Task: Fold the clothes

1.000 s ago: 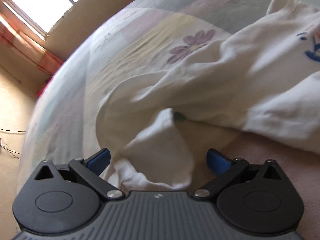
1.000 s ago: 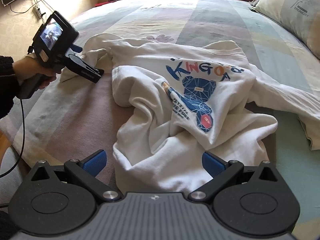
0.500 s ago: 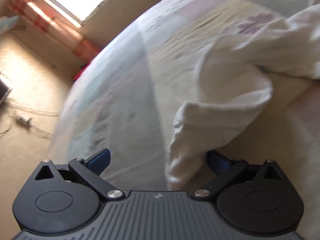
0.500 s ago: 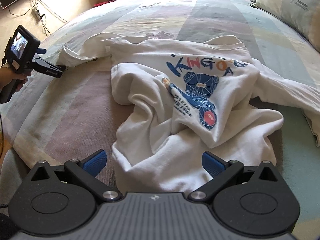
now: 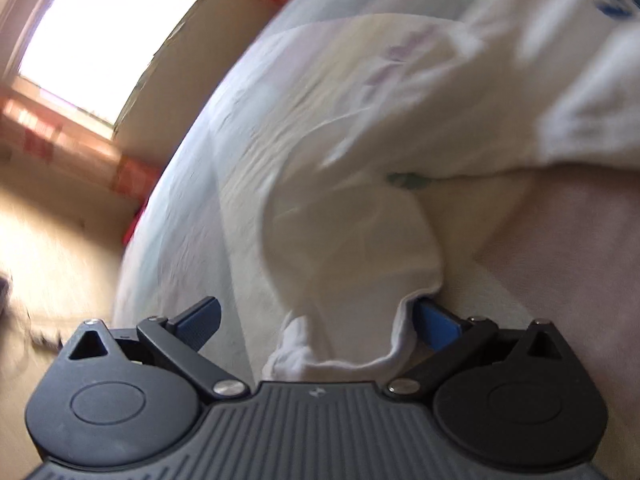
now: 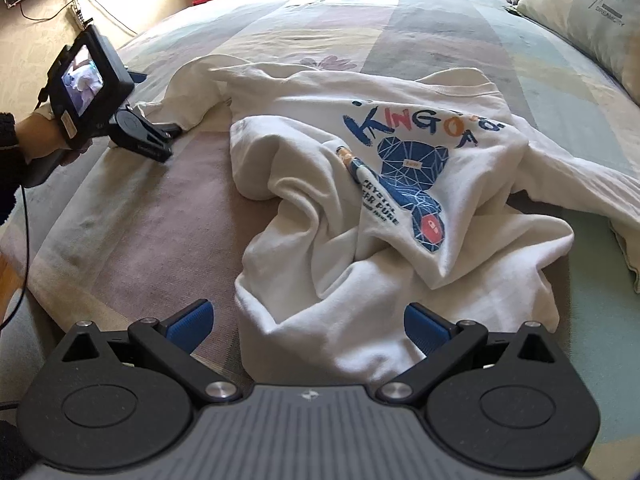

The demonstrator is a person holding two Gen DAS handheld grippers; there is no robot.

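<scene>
T-shirt [image 6: 400, 184] crumpled on bed [image 6: 140, 208]; left tongs [image 5: 316, 320] wide around sleeve [image 5: 352, 248]; right tongs [image 6: 306, 322] wide, low.

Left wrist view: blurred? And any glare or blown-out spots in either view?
Left wrist view: motion-smeared throughout, the white cotton sleeve soft, the bright window blown out. Right wrist view: sharp, the white printed T-shirt legible, sunlit glare on the patchwork bedspread, fisheye bending at the edges.
</scene>
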